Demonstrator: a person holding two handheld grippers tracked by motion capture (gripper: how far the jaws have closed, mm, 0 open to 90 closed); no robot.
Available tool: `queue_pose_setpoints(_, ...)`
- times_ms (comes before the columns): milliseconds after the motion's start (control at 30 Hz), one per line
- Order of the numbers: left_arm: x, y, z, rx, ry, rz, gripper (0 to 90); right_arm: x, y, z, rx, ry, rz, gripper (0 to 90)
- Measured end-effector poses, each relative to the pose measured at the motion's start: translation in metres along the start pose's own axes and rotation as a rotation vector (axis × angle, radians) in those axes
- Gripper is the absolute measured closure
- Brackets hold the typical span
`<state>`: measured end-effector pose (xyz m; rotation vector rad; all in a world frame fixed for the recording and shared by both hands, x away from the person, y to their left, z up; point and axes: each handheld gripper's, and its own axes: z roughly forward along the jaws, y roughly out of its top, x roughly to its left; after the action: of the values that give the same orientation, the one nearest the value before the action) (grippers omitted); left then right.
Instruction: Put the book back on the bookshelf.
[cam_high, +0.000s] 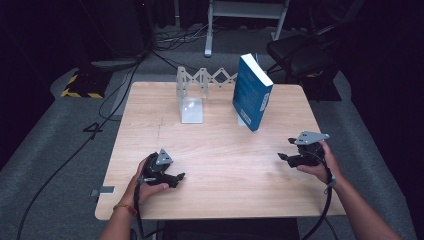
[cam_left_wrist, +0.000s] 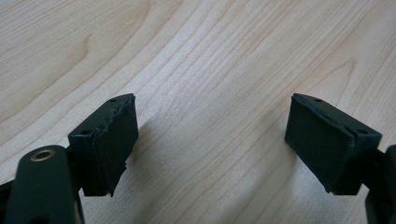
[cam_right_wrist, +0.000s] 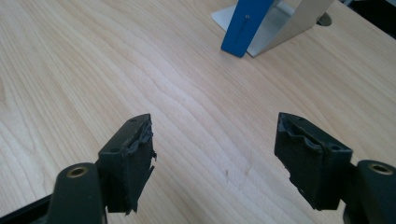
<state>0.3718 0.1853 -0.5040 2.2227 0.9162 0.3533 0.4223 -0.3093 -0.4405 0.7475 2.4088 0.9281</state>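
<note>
Left tool (cam_high: 176, 176): wide, empty, worktop (cam_high: 225, 165) 7 o'clock.
Right tool (cam_high: 286, 149): wide, empty, 4 o'clock.
Risk: blue book (cam_high: 251, 92) at 1 o'clock leans; a nudge could topple it.

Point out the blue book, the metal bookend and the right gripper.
blue book (cam_high: 250, 92), high view, front cover.
metal bookend (cam_high: 192, 110), high view, flat base plate.
right gripper (cam_high: 286, 149), high view, between its fingertips.
</note>
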Motion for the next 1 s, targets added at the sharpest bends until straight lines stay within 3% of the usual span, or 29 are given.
queue_pose_setpoints(300, 0.000, 0.000, 0.000, 0.000, 0.001, -0.001, 17.6, 0.003, -0.029, -0.003, 0.021, 0.002, 0.005, 28.4)
queue_pose_setpoints(500, 0.000, 0.000, 0.000, -0.001, 0.002, 0.000, 17.6, 0.003, -0.053, -0.008, 0.025, -0.001, 0.037, 28.2)
queue_pose_setpoints(667, 0.000, 0.000, 0.000, 0.000, 0.000, 0.000, 17.6, -0.002, -0.077, -0.017, 0.009, 0.019, 0.098, 27.7)
queue_pose_setpoints(933, 0.000, 0.000, 0.000, 0.000, 0.002, -0.002, 17.6, -0.010, -0.112, -0.026, 0.001, -0.001, 0.204, 24.4)
queue_pose_setpoints(1000, 0.000, 0.000, 0.000, 0.000, 0.003, -0.001, 17.5, -0.012, -0.118, -0.027, -0.012, 0.012, 0.253, 23.6)
